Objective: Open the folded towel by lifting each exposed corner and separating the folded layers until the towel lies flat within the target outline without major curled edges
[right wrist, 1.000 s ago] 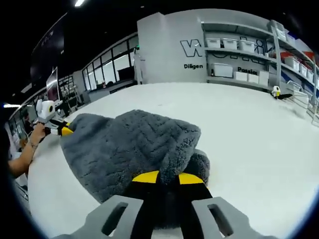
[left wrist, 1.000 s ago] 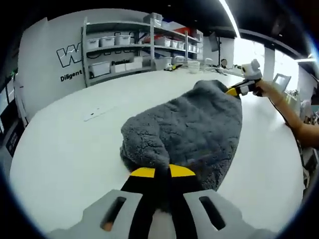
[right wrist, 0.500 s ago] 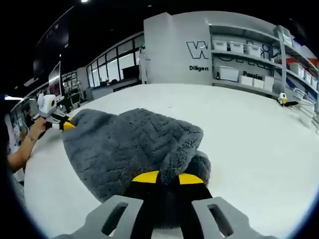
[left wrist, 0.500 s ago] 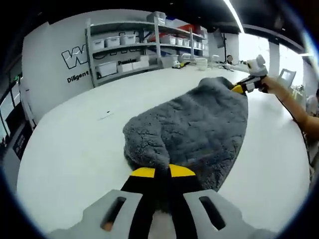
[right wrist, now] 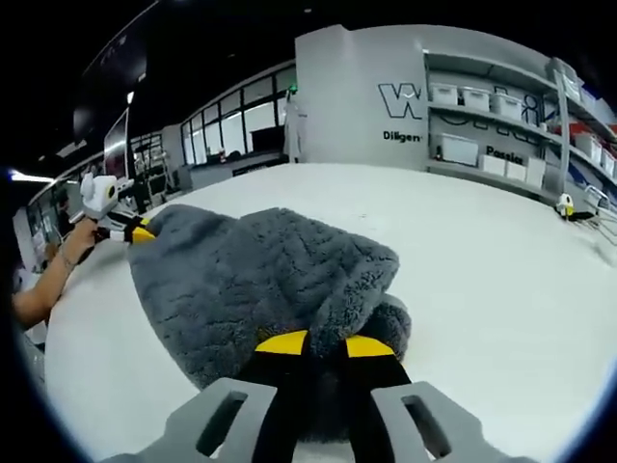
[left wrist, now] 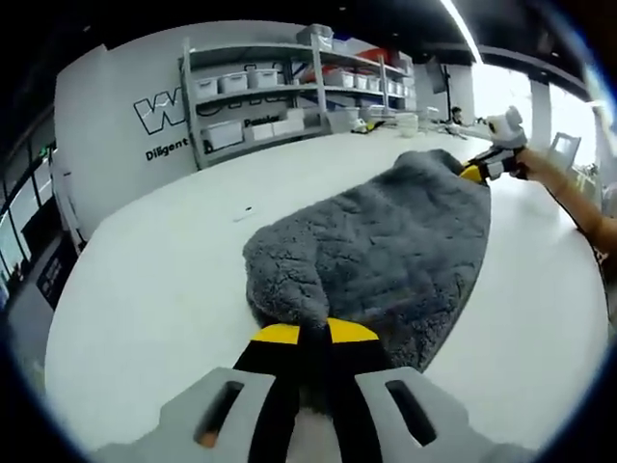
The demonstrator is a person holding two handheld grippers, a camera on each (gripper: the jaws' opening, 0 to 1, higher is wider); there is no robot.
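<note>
The towel is a thick, dark grey piece of fluffy pile with a faint zigzag weave showing across its upper face. It is stretched lengthwise above the white worktop, pinched at two opposite ends, and it sags and bunches between them. In the right gripper view the towel is still doubled over, its top layer rolling into a rounded fold at the near end, with a second layer tucked under it.
</note>
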